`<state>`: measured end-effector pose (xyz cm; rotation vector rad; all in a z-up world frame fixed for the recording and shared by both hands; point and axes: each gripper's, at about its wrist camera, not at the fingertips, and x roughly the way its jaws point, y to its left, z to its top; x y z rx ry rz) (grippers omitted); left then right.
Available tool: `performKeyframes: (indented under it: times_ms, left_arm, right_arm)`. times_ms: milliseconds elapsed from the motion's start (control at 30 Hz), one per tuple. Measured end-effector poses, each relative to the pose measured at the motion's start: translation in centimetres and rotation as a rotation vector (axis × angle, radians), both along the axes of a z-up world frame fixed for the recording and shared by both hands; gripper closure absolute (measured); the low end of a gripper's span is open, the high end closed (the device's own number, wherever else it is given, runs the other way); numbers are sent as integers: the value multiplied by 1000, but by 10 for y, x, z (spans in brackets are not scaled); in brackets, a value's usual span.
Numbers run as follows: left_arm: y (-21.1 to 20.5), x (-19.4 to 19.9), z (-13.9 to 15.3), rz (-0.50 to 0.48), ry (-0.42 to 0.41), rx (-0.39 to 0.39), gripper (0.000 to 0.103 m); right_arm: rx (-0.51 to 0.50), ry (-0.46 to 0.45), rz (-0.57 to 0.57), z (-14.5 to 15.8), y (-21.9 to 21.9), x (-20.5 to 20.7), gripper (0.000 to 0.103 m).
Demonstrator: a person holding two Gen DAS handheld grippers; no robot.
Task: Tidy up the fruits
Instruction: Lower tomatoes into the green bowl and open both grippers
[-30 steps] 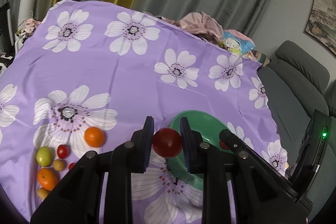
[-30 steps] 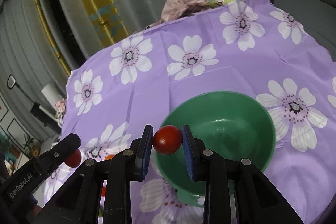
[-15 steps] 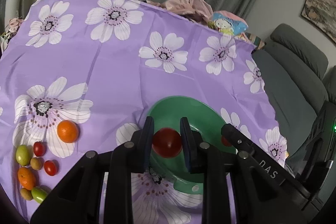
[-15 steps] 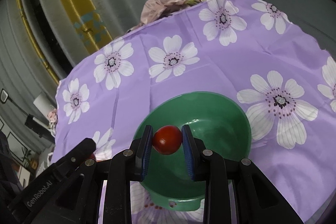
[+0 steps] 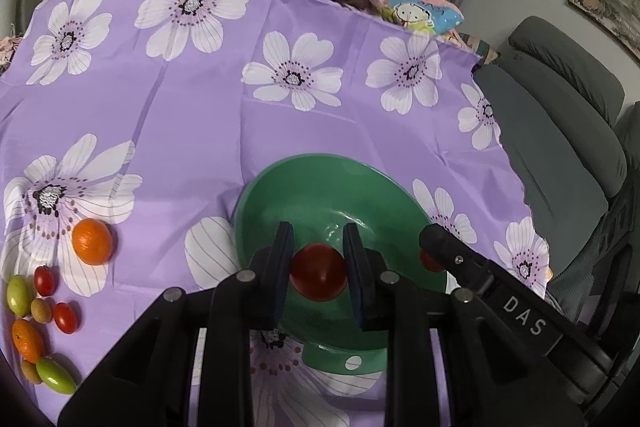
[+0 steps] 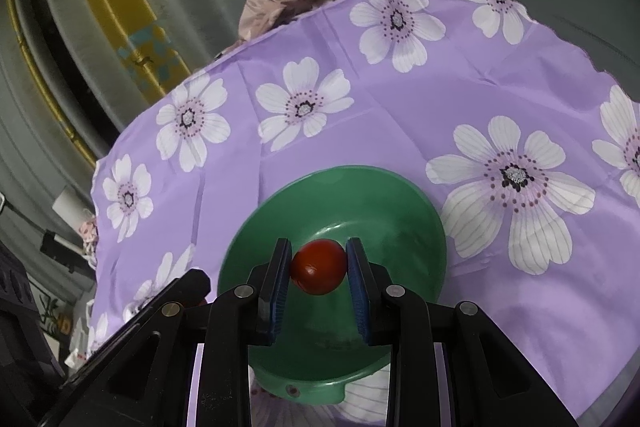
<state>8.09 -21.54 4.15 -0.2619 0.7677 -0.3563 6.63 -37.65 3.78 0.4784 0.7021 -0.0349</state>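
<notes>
Purple flowered cloth (image 5: 192, 115) covers the table, with grey curtains behind and a grey sofa off to my right. On it sits a green bowl (image 5: 280, 187), and both my grippers hang over its hollow.

My left gripper (image 5: 318, 269) is clamped on a red tomato (image 5: 318, 271), pinched between the blue pads. My right gripper (image 6: 318, 267) holds a second red tomato (image 6: 318, 267) the same way, just above the bowl's (image 6: 400, 187) floor.

What worries me: the two grippers crowd the same bowl, and in my left view the right gripper's black body lies close beside my left fingers. If I open both at once they could knock together, or one tomato could strike the other and bounce over the rim. Letting go from too high might also send a round tomato rolling up the sloped wall and out. Squeezing harder risks splitting the skin.

Well apart at the cloth's left edge lie the remaining fruits: an orange (image 5: 92, 241), small tomatoes (image 5: 44, 280), and green fruits (image 5: 18, 295).
</notes>
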Motion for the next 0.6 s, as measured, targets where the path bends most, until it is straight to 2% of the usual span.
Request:
performKeyframes:
  times_ms: [600]
  left_arm:
    - [-14,8,-20,-38,57,13,78]
  right_arm:
    - [-4,79,-6,-13,-3,7,73]
